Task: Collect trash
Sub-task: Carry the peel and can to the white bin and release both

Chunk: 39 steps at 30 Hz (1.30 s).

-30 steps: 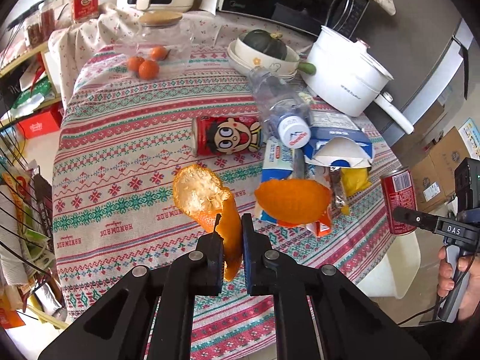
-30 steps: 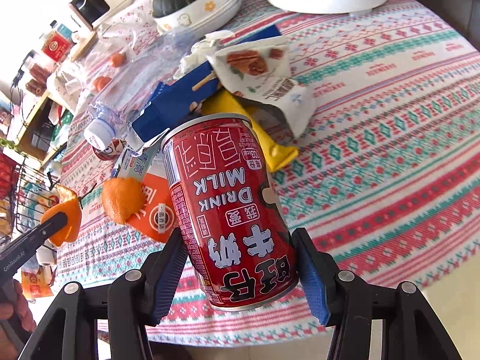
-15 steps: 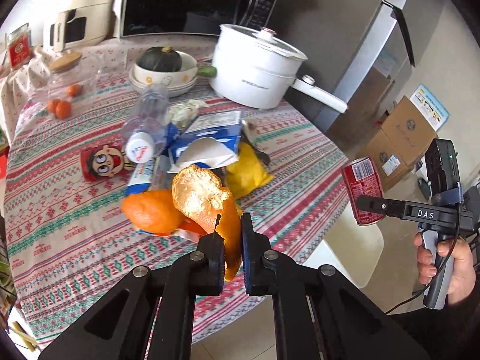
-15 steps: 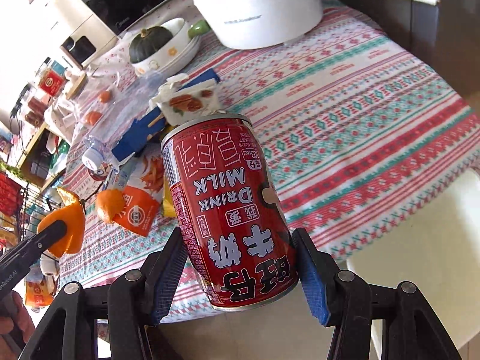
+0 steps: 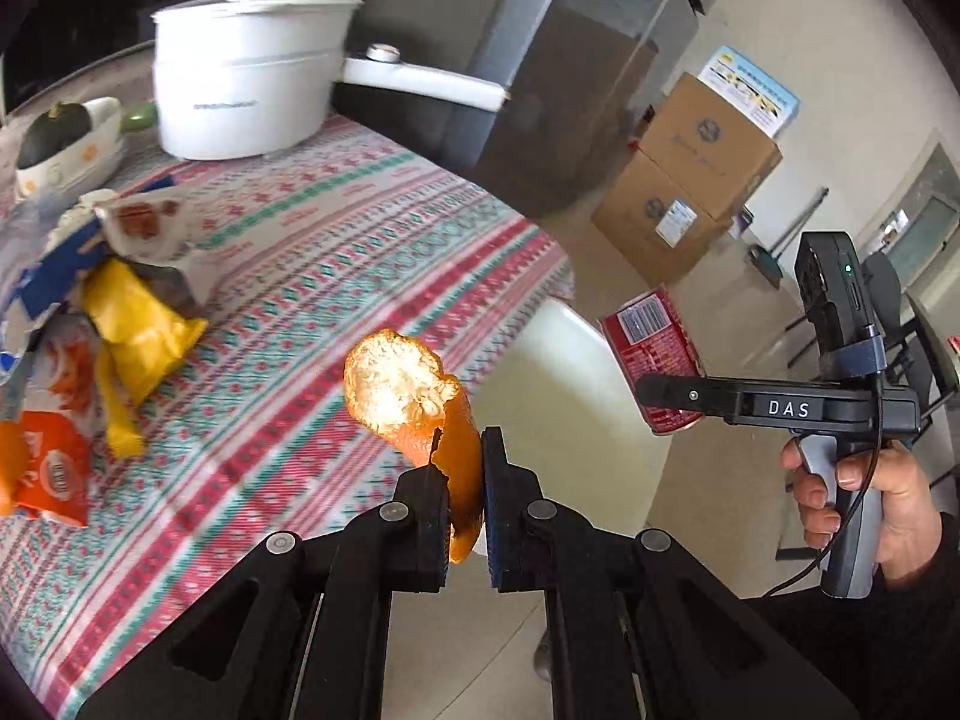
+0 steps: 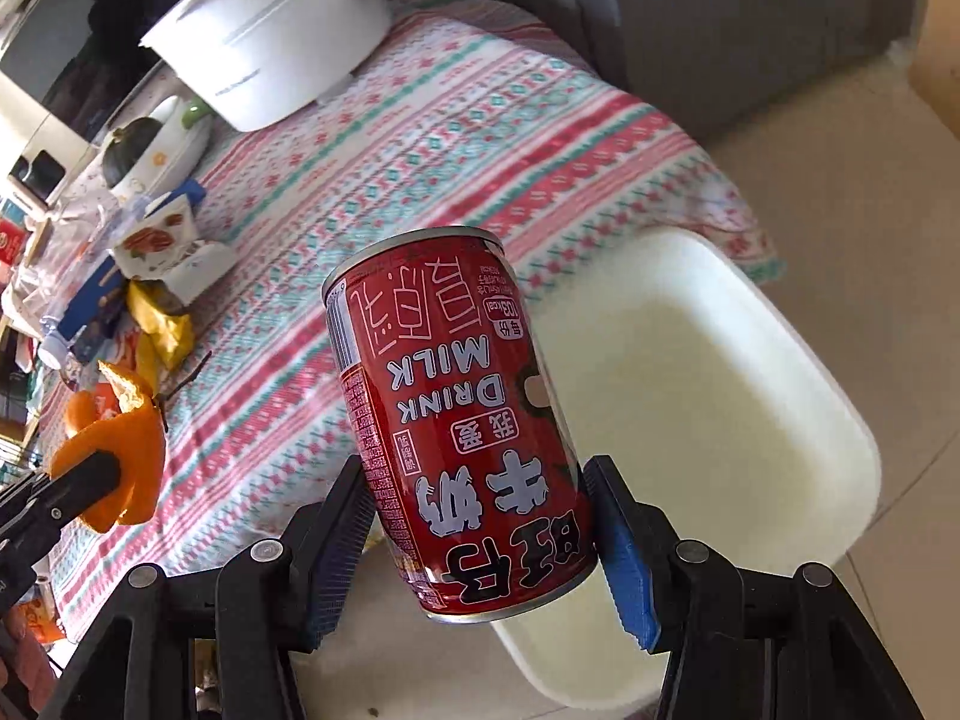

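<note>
Left claw (image 5: 465, 501): closed on a piece of orange peel (image 5: 414, 402). The peel stands up between the two fingers, pith side toward the camera; its lower end is hidden between the pads. The peel is held off the bench, past the near edge of the patterned tablecloth (image 5: 336, 276) and above a white bin (image 5: 576, 420), whose rim is largely covered by the claw in this view.

Right claw (image 6: 480, 546): closed on a red milk drink can (image 6: 462, 420). The can is tilted, with its print upside down to the camera. Its lower rim is visible; the contact faces are hidden behind the can body. The can hangs over the near rim of the white bin (image 6: 708, 420), beyond the bench edge. The bin's lower edge is cut off by the claw fingers.

In the left wrist view the right claw (image 5: 651, 387) appears side-on with the can (image 5: 651, 348) partly hidden behind one finger; the person's right hand (image 5: 864, 492) grips the handle.

On the bench: a white electric pot (image 5: 252, 72) at the far edge, a bowl with a dark green squash (image 5: 54, 132) at the far left, and a heap of wrappers (image 5: 138, 324) near the left edge. The heap is motion-blurred and cut off by the frame; individual items are hard to separate. Stacked cardboard boxes (image 5: 690, 180) stand on the floor beyond.
</note>
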Motion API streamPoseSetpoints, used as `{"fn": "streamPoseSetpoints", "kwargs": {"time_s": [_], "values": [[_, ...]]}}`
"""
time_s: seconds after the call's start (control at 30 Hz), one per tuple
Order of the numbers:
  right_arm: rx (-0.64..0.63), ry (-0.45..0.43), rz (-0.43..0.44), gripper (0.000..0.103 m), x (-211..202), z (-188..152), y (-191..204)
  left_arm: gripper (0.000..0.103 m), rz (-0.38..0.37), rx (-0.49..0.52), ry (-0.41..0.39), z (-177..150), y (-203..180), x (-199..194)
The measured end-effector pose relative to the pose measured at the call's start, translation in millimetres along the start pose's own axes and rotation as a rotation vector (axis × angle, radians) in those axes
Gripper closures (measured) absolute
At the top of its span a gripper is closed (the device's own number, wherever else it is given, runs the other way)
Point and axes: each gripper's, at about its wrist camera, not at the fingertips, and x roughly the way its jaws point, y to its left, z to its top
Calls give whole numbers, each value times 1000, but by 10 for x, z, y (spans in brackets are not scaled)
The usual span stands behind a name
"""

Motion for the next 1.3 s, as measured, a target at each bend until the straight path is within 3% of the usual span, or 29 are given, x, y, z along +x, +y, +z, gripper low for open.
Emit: {"fn": "streamPoseSetpoints", "kwargs": {"time_s": [0.3, 0.6, 0.67, 0.7, 0.73, 0.83, 1.2, 1.3], "values": [[93, 56, -78, 41, 114, -182, -685, 94, -73, 116, 112, -48, -579, 887], [94, 74, -108, 41, 137, -227, -804, 93, -47, 136, 122, -67, -456, 1324], [93, 76, -112, 41, 143, -237, -812, 87, -58, 136, 128, -52, -427, 1357], [94, 78, -113, 41, 150, -238, -811, 78, -39, 134, 141, -34, -414, 1383], [96, 79, -115, 41, 153, -239, -814, 60, -12, 136, 149, -28, -401, 1384], [98, 86, -121, 41, 183, -238, -810, 25, 34, 156, 146, -19, -366, 1288], [74, 183, -179, 41, 593, -165, -657, 3, 144, 168, 107, -90, -125, 723], [68, 232, -209, 41, 780, -164, -616, 1, 184, 188, 100, -141, -48, 595]]}}
